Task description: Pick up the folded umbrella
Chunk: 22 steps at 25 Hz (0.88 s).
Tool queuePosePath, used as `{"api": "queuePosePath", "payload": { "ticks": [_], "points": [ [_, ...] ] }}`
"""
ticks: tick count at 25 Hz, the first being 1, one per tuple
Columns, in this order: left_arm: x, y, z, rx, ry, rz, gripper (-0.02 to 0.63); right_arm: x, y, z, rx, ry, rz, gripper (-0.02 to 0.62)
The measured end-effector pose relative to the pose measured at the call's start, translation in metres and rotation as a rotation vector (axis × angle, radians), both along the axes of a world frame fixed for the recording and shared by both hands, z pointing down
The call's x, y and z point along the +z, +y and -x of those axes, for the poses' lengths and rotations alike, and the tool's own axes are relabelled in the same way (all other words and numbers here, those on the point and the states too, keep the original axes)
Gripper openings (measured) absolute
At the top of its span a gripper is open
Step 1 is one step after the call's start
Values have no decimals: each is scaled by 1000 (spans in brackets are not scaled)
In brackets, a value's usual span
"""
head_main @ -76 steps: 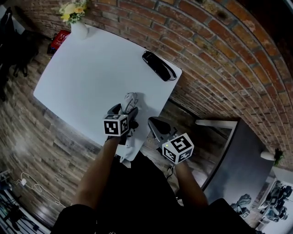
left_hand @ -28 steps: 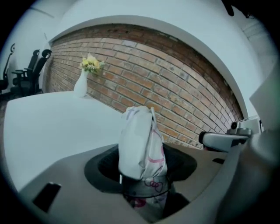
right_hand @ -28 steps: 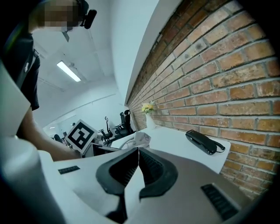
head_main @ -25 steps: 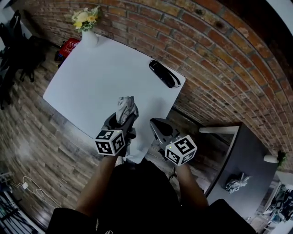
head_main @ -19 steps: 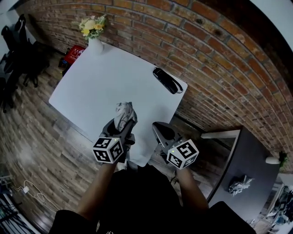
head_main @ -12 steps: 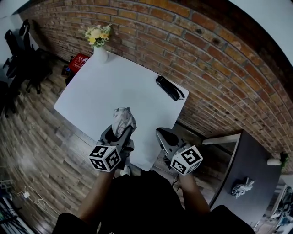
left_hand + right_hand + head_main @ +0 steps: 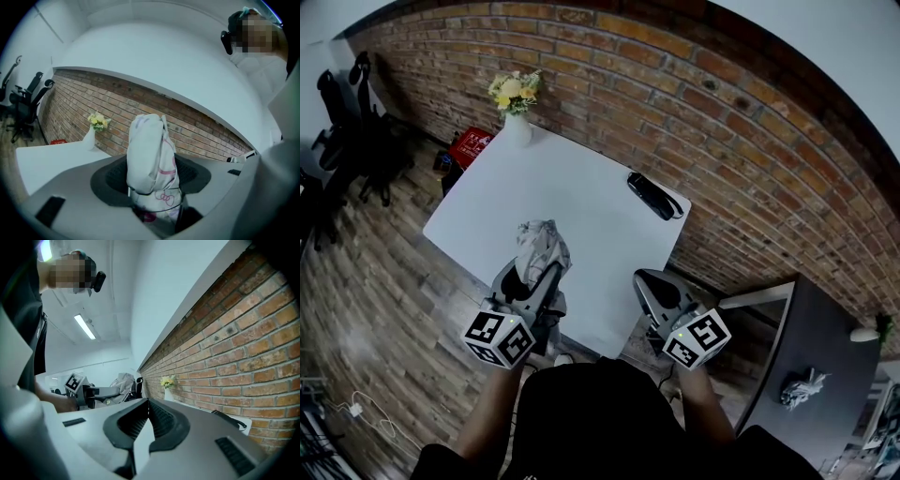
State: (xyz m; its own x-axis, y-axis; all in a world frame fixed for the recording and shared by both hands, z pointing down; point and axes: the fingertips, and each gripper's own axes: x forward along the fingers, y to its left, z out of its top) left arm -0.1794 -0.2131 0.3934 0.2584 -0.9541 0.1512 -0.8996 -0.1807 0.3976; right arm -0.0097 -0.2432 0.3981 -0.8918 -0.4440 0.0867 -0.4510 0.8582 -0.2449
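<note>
1. Two grippers are seen at the near edge of the white table (image 7: 487,202).
2. The umbrella (image 7: 151,159), a white bundle with pink print, is clamped near its lower end by the jaws of the left gripper (image 7: 534,279). It is held clear of the table, and its free end is stuck up past the jaws.
3. The right gripper (image 7: 149,405) is held just beside the left, off the table's near corner. Its jaws are closed tip to tip, and nothing is caught between them.
4. A black item (image 7: 654,195) is laid by the brick wall (image 7: 741,131), and a vase (image 7: 517,127) of flowers is stood on the far corner.

Grey claws (image 7: 546,274) (image 7: 649,284) carry black-and-white marker cubes (image 7: 499,337) (image 7: 697,339).
</note>
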Motion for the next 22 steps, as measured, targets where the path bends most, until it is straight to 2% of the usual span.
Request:
{"api": "queuePosePath", "payload": {
  "ticks": [6,22],
  "points": [
    [-5,10,12,-4,6,-24,258,-3,3,0,18,-6,-2,21],
    [-5,6,2,19,3,-28,258,2,4,-10,47,10,4,21]
  ]
}}
